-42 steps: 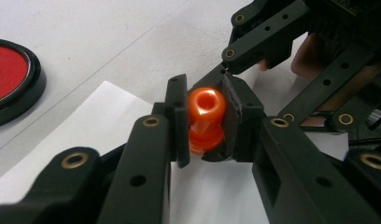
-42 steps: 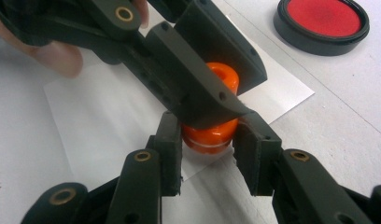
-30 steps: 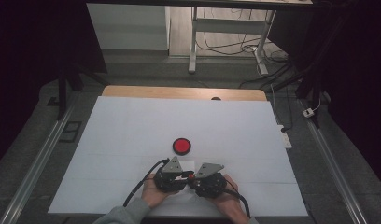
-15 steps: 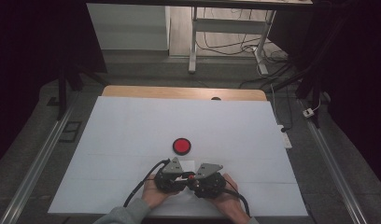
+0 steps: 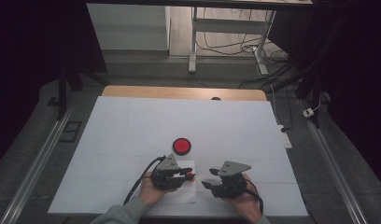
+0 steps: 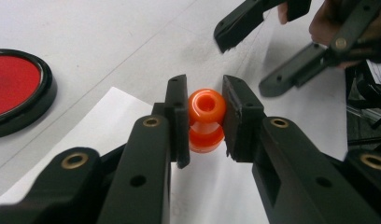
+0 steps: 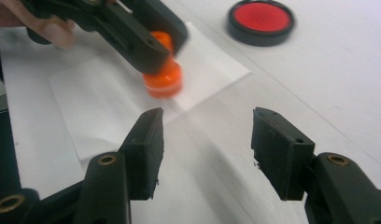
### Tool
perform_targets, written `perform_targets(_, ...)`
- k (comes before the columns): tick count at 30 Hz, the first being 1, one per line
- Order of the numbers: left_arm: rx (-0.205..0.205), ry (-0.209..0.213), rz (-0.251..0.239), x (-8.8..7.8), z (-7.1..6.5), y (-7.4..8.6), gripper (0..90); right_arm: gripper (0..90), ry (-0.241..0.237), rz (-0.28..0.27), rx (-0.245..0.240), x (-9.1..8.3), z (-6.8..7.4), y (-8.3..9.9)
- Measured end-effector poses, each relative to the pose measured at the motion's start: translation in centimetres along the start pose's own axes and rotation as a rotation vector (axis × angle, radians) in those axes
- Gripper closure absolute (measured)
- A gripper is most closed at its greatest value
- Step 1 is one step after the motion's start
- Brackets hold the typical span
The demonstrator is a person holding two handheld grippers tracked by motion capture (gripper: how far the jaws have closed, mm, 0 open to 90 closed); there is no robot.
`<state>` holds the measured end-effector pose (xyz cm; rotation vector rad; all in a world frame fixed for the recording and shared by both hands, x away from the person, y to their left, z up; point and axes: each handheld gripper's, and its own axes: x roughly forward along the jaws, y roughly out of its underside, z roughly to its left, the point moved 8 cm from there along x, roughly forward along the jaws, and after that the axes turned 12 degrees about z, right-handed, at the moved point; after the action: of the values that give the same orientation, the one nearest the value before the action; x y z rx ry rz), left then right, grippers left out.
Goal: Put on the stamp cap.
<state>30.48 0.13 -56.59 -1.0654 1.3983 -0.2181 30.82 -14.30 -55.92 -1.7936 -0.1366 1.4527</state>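
A small orange spool-shaped piece (image 6: 206,120) stands on a white sheet of paper (image 7: 104,105), and my left gripper (image 5: 187,175) is shut on its upper part, one pad on each side. My right gripper (image 7: 207,140) hovers to the right of it, a short gap away, with open jaws that have just been opening and nothing between them. In the left gripper view the right gripper (image 6: 254,60) shows at the upper right, held by a hand. A round red disc with a black rim (image 5: 182,146) lies just beyond the paper.
The white table cover (image 5: 132,126) stretches wide on all sides of the hands. A wooden strip (image 5: 184,92) runs along its far edge, and a white power strip (image 5: 285,139) lies at the right edge. Metal rails flank the table.
My right gripper has pulled away to the right from the left one and its jaws have opened. The left gripper stays put, still holding the orange piece.
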Motion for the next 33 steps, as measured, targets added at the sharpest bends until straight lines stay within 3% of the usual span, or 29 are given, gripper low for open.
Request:
perform_targets(13, -0.021, -0.012, -0.048, -2.1, 1.0, -0.8, 72.9, 44.3, 0.073, -0.046, 0.058, -2.3, -2.6, 1.8)
perform_targets(26, -0.084, -0.069, -0.091, -4.9, 4.0, -1.2, 72.9, 44.2, 0.142, -0.074, 0.112, -4.3, -5.0, 3.7)
perform_targets(33, -0.093, -0.101, -0.093, -5.9, 5.1, -1.1, 72.9, 44.4, 0.154, -0.086, 0.137, -4.8, -5.8, 4.2)
